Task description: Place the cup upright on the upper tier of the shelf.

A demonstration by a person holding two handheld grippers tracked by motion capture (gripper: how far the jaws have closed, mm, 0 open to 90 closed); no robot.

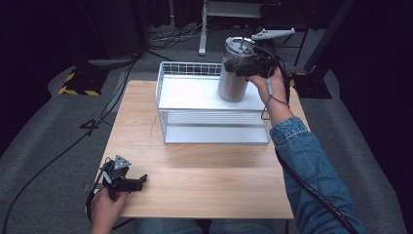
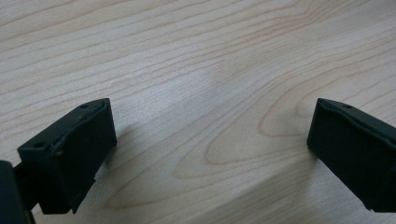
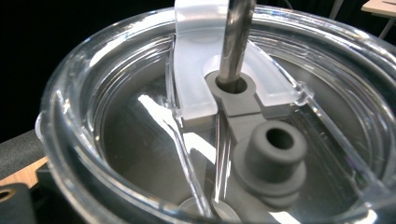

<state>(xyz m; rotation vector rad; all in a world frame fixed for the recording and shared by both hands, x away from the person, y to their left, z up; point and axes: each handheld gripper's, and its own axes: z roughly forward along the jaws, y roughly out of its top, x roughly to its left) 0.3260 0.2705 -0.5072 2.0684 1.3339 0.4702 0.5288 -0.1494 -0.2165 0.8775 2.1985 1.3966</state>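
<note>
A steel tumbler [image 1: 234, 78] with a clear lid [image 3: 116, 140] and a metal straw [image 3: 236, 42] leans slightly over the top shelf of a white wire rack [image 1: 195, 95]. I cannot tell whether its base touches the shelf. My right gripper [image 1: 246, 69] is shut on the tumbler's upper rim, coming in from the right. At the near left of the wooden table [image 1: 204, 180], my left gripper [image 1: 141, 181] lies low. Its jaws are open around bare wood, with nothing between the fingertips [image 2: 84, 140].
The rack stands at the back middle of the table, its lower shelf [image 1: 214, 127] facing me. Cables [image 1: 117, 92] run across the grey floor at the left. A yellow-and-black striped stand base [image 1: 78, 84] sits beyond the table's far left corner.
</note>
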